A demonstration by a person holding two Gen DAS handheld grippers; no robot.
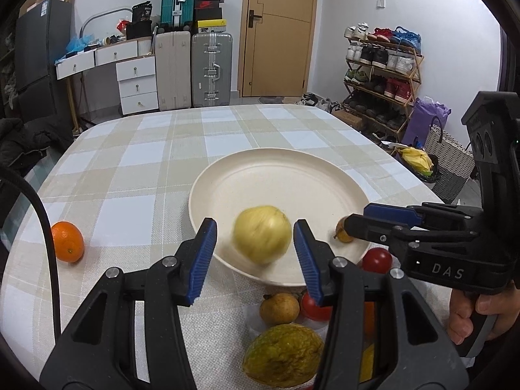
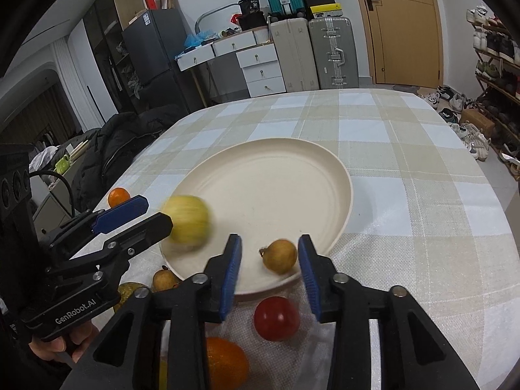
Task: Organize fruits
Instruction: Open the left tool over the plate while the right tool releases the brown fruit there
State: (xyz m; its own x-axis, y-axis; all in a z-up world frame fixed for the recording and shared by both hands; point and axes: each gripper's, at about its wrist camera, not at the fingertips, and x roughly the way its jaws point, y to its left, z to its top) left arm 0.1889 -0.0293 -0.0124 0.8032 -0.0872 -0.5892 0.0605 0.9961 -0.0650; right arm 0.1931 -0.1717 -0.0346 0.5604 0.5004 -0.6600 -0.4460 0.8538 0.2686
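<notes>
The desk (image 1: 136, 169) wears a check of beige, white and pale blue. The plate (image 1: 276, 175) is cream. On it sit a pale yellow apple (image 1: 262, 239) and a tan fruit (image 2: 280, 256). An orange (image 1: 67, 241) is bright orange, a tomato (image 2: 276, 318) deep red. Both tongs (image 1: 255, 260) (image 2: 270, 271) are black with blue pads.

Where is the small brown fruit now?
The small brown fruit lies on the plate near its front rim, between the open right claw pads, untouched.
</notes>
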